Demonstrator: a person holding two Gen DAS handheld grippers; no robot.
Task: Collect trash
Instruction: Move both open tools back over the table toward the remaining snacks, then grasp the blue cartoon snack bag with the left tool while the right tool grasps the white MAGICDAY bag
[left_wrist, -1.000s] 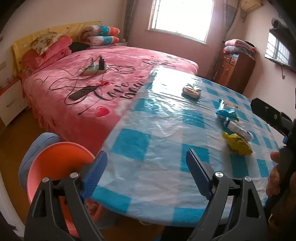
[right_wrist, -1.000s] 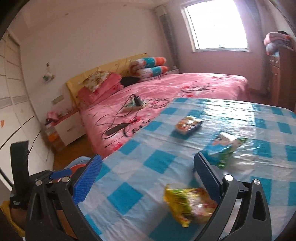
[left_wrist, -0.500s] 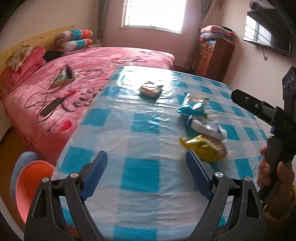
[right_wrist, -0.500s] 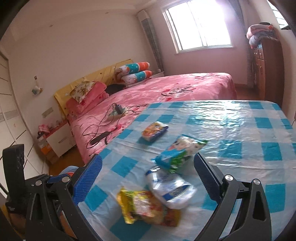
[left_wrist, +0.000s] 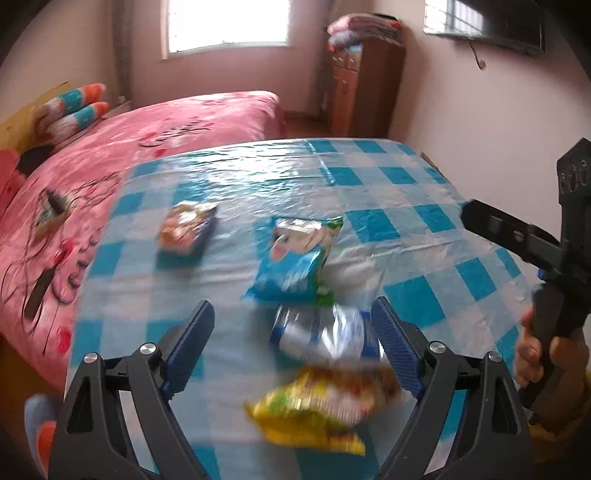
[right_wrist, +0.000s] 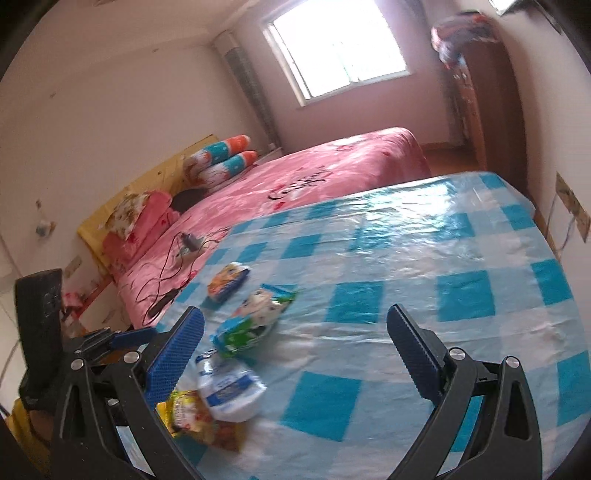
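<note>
Your left gripper (left_wrist: 291, 343) hung spread and empty above the yellow wrapper (left_wrist: 314, 410), which lay crosswise just under its fingers, nearest the table (left_wrist: 369, 184) edge. Your right gripper (right_wrist: 295, 350), likewise spread and empty, stood farther to the wrapper's right.

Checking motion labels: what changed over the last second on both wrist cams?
Both grippers swung from the bed-side table edge in over the wrappers. The left gripper now frames the white-blue wrapper and yellow wrapper; the right gripper has them at its left finger. Nothing was grasped or released. Both jaws stayed open, and all four wrappers stayed put on the table.
</note>
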